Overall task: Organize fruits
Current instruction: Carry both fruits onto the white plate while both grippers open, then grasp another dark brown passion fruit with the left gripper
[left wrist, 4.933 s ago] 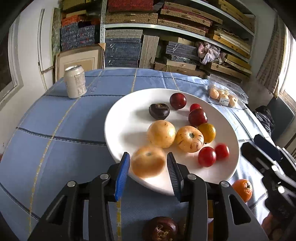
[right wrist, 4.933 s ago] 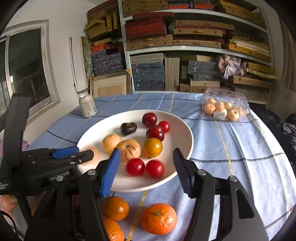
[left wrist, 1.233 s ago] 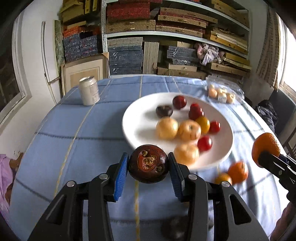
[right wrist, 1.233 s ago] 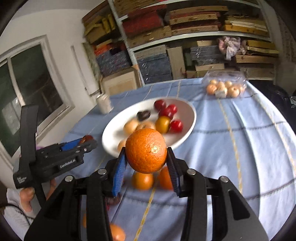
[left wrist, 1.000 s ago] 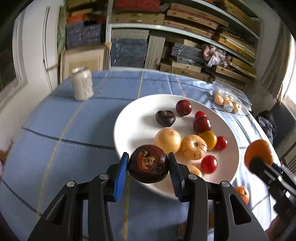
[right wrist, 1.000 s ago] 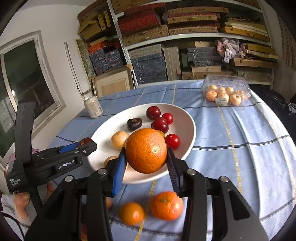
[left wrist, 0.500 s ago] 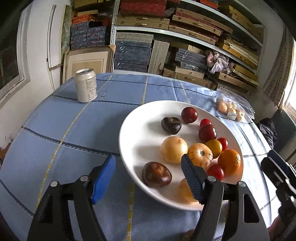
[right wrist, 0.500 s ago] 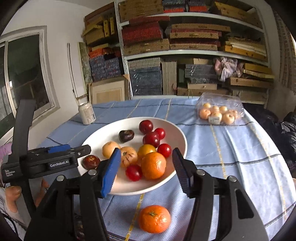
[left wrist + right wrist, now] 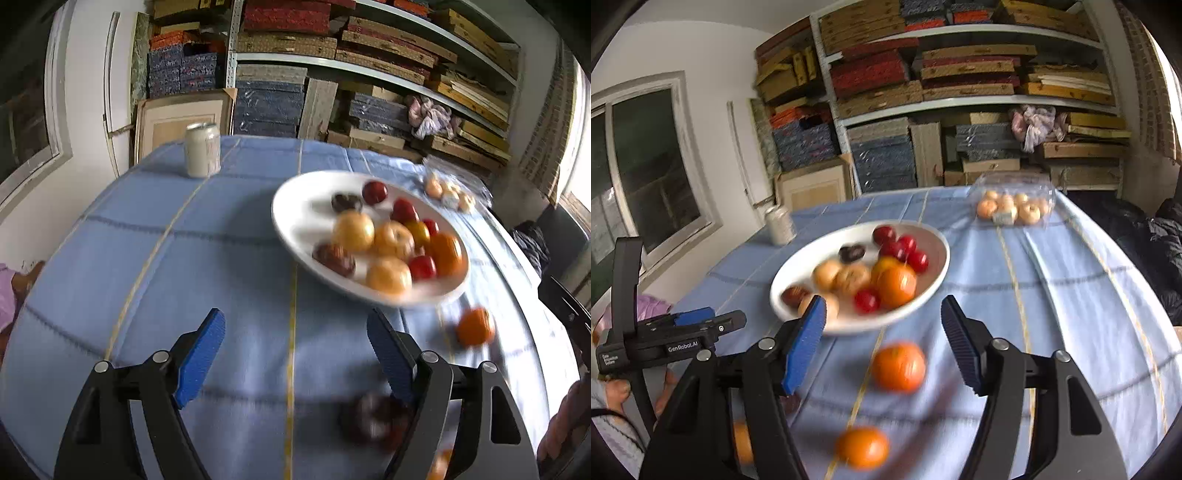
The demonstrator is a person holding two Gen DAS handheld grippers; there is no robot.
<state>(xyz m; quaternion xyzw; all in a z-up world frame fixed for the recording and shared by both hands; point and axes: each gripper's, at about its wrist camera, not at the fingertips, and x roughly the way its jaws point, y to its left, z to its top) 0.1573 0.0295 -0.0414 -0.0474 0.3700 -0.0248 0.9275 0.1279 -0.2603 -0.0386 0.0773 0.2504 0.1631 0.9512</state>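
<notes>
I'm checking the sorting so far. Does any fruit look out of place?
Yes. Two oranges and a dark fruit lie on the tablecloth, outside the plate that holds the rest. Nothing looks spilled or damaged.

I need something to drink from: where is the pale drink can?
The pale drink can stands upright on the blue tablecloth at the far left edge, left of the white plate, in front of the framed board.

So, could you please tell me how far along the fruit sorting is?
Most fruit already sits on the white plate, including one orange. Both tools, left and right, are opening and empty. Left: oranges and a dark fruit on the blue cloth.
</notes>
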